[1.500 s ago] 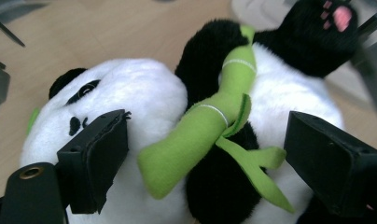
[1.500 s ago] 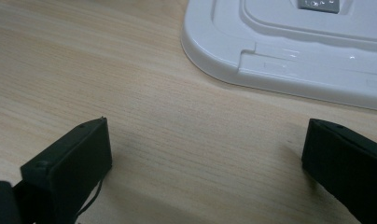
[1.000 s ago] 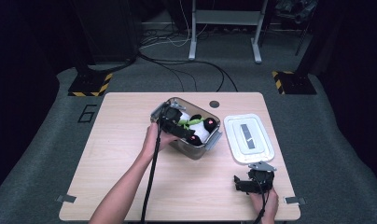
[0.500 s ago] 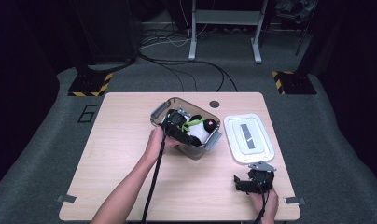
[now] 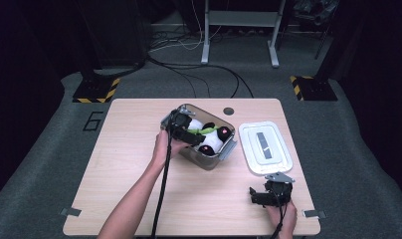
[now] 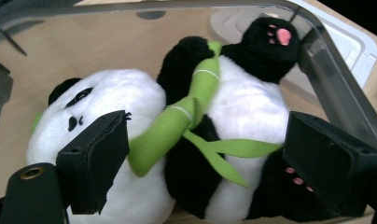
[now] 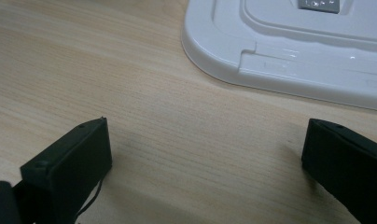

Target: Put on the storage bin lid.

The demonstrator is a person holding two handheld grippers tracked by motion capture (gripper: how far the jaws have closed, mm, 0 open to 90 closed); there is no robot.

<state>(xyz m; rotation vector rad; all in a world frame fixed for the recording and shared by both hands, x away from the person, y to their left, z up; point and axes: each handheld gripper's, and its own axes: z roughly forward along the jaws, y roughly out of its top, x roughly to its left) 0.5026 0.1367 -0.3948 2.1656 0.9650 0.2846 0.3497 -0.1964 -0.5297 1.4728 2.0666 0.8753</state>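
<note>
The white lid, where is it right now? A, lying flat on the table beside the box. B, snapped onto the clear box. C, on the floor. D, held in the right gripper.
A: the white lid lies flat on the table, right of the clear box holding the panda toy; the right gripper is open and empty.

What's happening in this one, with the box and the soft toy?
A person at a wooden table works with a gripper in each hand. The left gripper is down inside the clear plastic box, open, its fingers straddling the plush panda that lies there hugging a green bamboo stalk; nothing is clamped yet. The box's white lid lies off to the side. The right gripper rests open near the table's front edge, just short of the lid.
</note>
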